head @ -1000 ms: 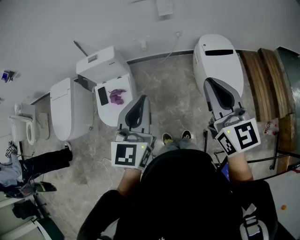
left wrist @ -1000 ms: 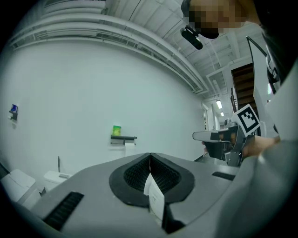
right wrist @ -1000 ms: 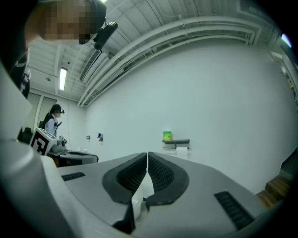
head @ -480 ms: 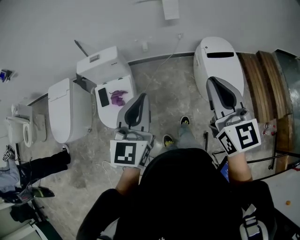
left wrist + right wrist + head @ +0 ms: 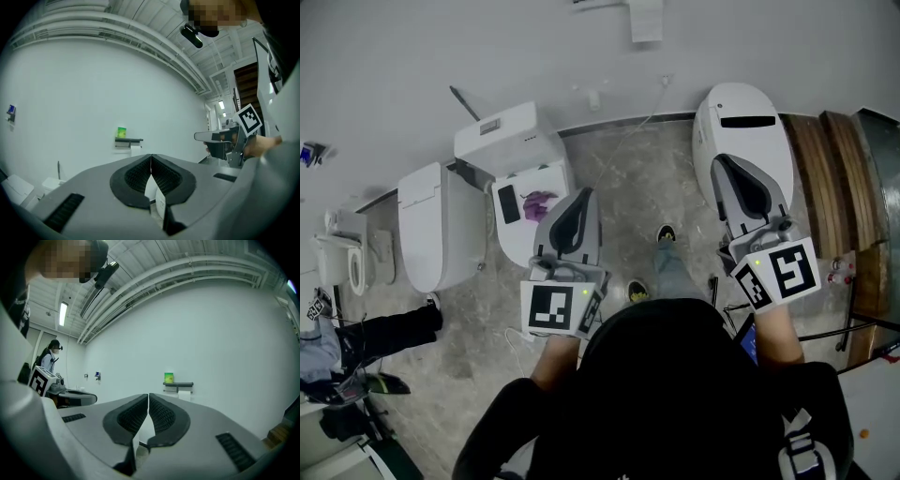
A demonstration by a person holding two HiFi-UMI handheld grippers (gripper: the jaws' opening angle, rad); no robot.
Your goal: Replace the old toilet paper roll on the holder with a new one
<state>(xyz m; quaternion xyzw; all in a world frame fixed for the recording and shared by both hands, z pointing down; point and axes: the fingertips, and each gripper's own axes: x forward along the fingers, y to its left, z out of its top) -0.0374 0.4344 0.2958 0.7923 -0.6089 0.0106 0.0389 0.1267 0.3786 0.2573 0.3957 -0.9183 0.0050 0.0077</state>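
The toilet paper holder (image 5: 128,141) is a dark shelf on the white wall, with white paper (image 5: 136,150) hanging under it and a small green pack (image 5: 121,132) standing on top. The right gripper view shows the same holder (image 5: 178,385), pack (image 5: 168,377) and paper (image 5: 185,395). In the head view only the hanging paper (image 5: 646,21) shows, at the top edge. My left gripper (image 5: 151,157) and right gripper (image 5: 148,396) both point level at the wall, well short of it. Both are shut with nothing between the jaws. From above, the left gripper (image 5: 585,194) hangs over a toilet and the right gripper (image 5: 720,162) over another.
Three white toilets stand along the wall: one at the left (image 5: 439,225), a middle one (image 5: 514,150) with a phone (image 5: 507,203) and a purple thing (image 5: 538,201) on its lid, and one at the right (image 5: 745,127). Wooden steps (image 5: 825,178) lie at the right. Another person (image 5: 48,358) stands far left.
Both grippers have moved toward the wall together, still shut. The holder's paper has come further into the top of the head view, and my feet have stepped forward.
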